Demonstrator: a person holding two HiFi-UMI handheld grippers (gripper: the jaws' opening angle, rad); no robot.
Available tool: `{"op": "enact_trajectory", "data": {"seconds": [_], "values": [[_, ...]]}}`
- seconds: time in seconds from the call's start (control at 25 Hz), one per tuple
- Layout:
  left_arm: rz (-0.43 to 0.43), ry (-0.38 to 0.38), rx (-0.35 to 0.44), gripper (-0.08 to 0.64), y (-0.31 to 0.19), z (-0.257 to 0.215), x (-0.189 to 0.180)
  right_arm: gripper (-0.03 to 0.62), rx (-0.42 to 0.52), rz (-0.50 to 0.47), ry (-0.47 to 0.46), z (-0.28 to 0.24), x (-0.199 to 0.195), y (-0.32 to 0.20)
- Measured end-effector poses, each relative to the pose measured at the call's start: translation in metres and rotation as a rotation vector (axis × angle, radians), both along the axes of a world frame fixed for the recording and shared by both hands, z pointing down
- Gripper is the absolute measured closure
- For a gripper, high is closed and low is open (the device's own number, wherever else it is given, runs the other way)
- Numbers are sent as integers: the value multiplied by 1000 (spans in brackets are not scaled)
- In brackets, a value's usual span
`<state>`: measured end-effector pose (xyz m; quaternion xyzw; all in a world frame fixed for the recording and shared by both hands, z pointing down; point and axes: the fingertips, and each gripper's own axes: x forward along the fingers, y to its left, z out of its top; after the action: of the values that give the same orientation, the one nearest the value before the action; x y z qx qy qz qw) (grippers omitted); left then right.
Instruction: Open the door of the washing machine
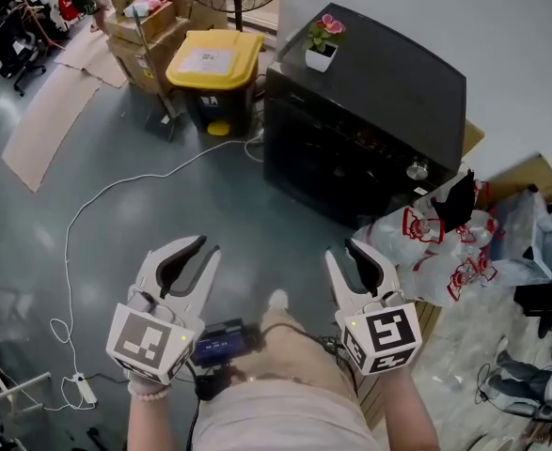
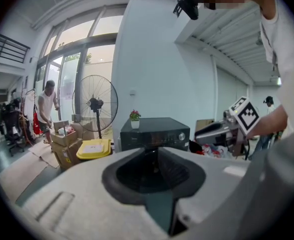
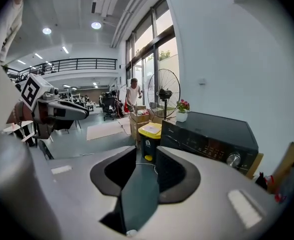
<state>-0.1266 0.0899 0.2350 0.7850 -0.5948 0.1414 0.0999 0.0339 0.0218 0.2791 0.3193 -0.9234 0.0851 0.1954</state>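
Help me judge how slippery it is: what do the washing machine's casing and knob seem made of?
The washing machine casing looks like painted metal or plastic, black with a satin finish: its flat top shows a soft, dull sheen. The knob is silvery with a bright glint, so metal or chromed plastic; I cannot tell which.

Grey-green floor (image 1: pixel 228 205) bearing a black washing machine (image 1: pixel 365 111), a yellow-lidded bin (image 1: pixel 214 73) just beside it, cardboard boxes (image 1: pixel 144 31), flat cardboard sheets (image 1: pixel 45 130), a white cable (image 1: pixel 116 191) running to a power strip (image 1: pixel 85 389), and plastic bags (image 1: pixel 435 247).
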Motion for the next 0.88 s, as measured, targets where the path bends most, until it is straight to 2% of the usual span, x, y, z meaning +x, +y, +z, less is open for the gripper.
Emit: {"op": "enact_trajectory", "data": {"seconds": [0.52, 0.88], "values": [[5, -7, -7, 488, -46, 3, 17, 483, 4, -45, 7, 7, 5, -42], [23, -12, -3, 488, -56, 5, 16, 483, 7, -14, 7, 12, 13, -48]]}}
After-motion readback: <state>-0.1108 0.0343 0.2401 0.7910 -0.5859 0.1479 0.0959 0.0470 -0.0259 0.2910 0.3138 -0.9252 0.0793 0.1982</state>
